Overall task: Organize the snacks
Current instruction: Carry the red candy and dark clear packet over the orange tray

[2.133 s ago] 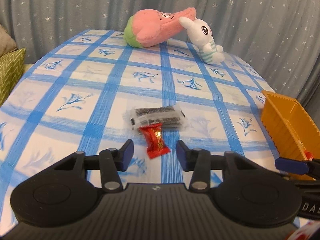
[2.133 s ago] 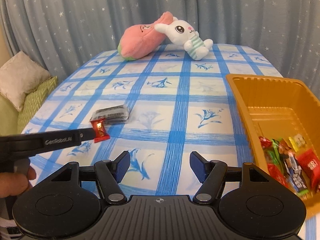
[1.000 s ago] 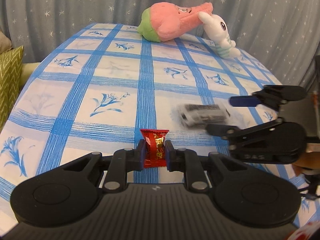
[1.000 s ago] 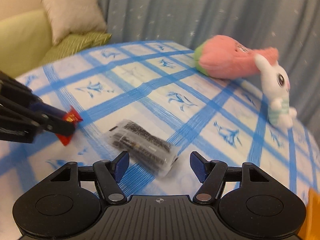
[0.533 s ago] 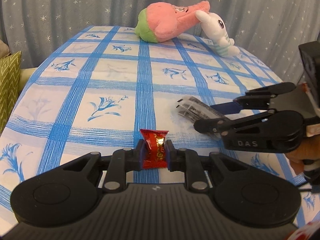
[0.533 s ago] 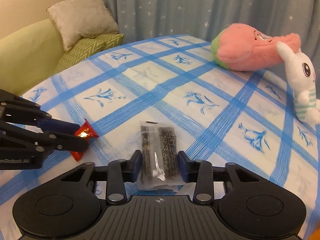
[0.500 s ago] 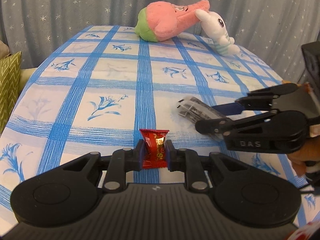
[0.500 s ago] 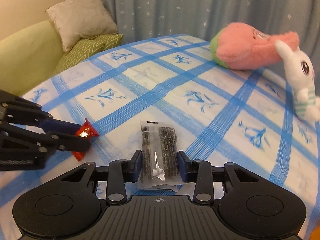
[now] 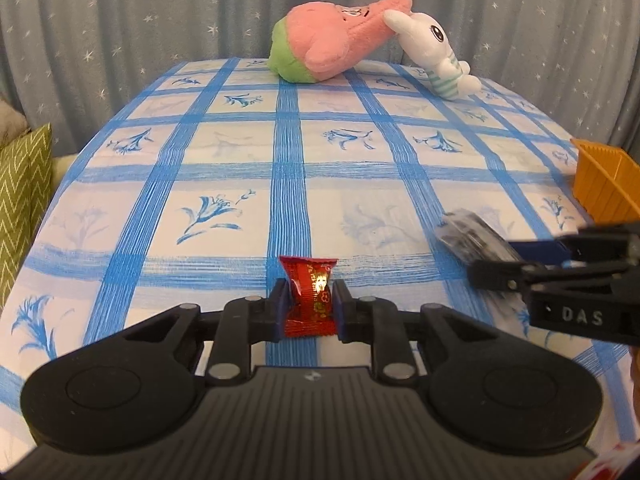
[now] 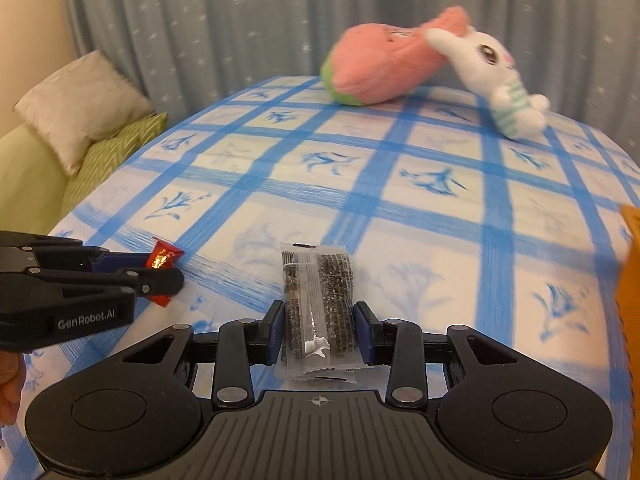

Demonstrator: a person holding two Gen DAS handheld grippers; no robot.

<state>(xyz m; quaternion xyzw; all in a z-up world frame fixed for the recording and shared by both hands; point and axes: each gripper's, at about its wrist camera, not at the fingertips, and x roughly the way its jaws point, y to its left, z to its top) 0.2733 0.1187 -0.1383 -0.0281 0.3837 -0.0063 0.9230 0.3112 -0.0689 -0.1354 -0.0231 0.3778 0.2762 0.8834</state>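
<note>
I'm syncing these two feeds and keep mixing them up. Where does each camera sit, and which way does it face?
Left wrist: sits on the left gripper, looking along its jaws, shut on a red candy, across the table toward the curtain; the right gripper enters at right.
Right wrist: sits on the right gripper, jaws shut on a dark packet, facing the same way; the left gripper enters at left.
Shared: both snacks, plush toys, orange bin.
</note>
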